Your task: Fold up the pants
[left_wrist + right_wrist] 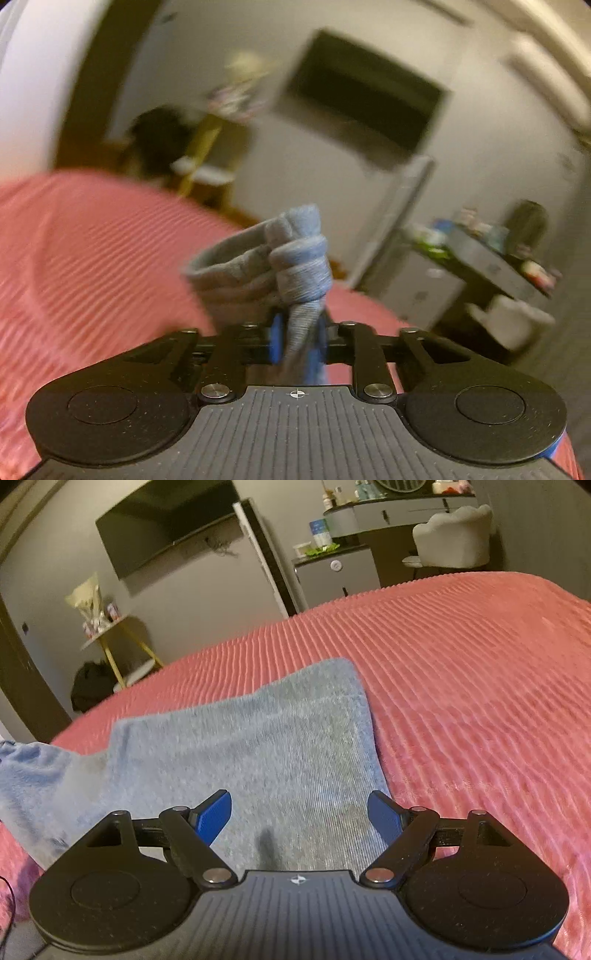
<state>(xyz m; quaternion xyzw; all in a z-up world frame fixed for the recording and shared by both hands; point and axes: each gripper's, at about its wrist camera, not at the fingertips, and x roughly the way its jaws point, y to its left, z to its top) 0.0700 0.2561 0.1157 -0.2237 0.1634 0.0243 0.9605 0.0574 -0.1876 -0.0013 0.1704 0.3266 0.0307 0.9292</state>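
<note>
The pants are grey-blue knit cloth on a pink ribbed bedspread (pixel 461 672). In the left wrist view my left gripper (pixel 298 341) is shut on a bunched edge of the pants (pixel 291 266), which stands up in folds above the blue pads, lifted over the bedspread (pixel 92 258). That view is blurred. In the right wrist view the pants (pixel 266 738) lie flat in front of my right gripper (pixel 301 818), whose blue fingers (pixel 212 816) stand wide apart just above the cloth, holding nothing. At the left edge the cloth rises in a rumpled fold.
Beyond the bed stand a wall-mounted dark screen (pixel 166 520), a small side table with yellow legs (pixel 110 638), a dark bag (pixel 92 686) on the floor, a grey cabinet (pixel 332 576), and a pale chair (pixel 450 539) at a cluttered desk.
</note>
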